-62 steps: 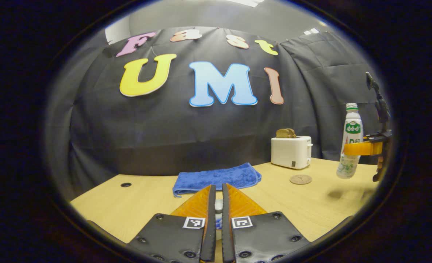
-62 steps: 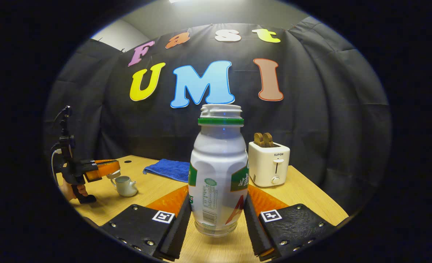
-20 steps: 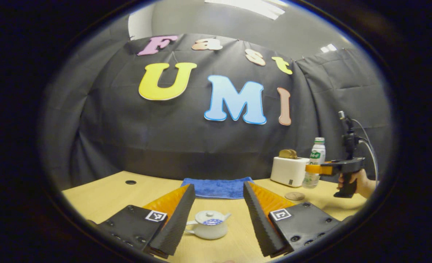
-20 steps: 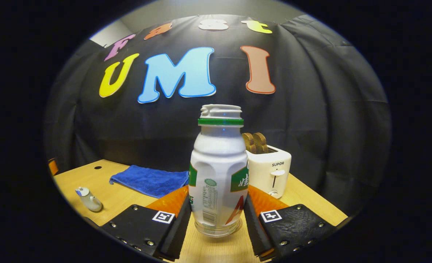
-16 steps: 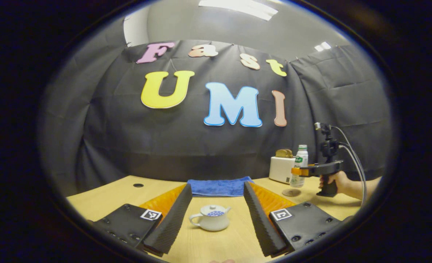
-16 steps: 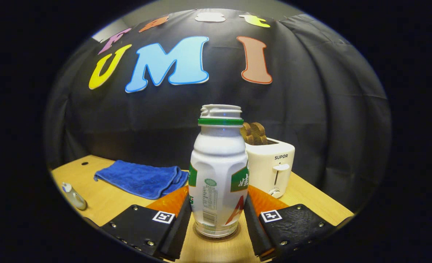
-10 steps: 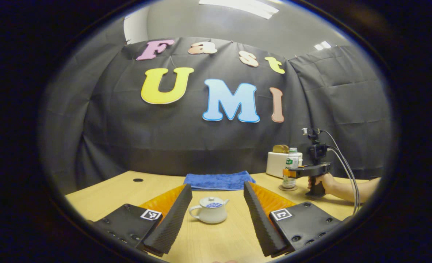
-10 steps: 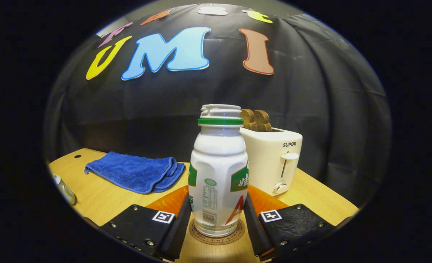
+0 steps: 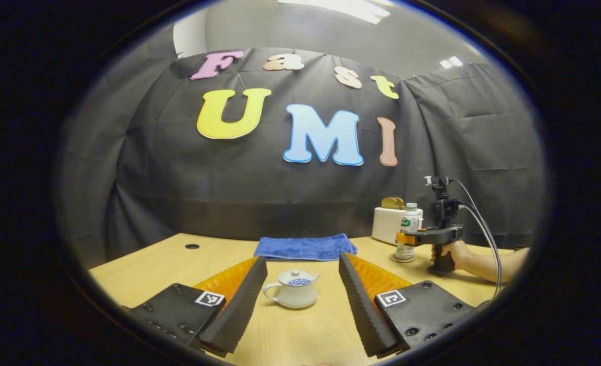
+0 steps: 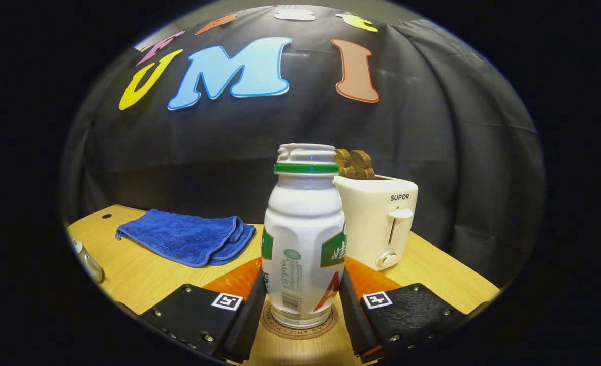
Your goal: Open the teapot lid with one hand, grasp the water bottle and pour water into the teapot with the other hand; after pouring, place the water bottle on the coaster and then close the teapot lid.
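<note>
Water bottle (image 10: 304, 239): upright on coaster (image 10: 300, 325), clamped by right gripper (image 10: 303, 310). Teapot (image 9: 292, 290): lidded, on table between wide-spread left gripper (image 9: 300, 305) fingers. Step: placing bottle. Next: release and withdraw.

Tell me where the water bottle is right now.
In the right gripper view the water bottle stands upright on the coaster, between the right gripper's fingers, just in front of the toaster.
</note>
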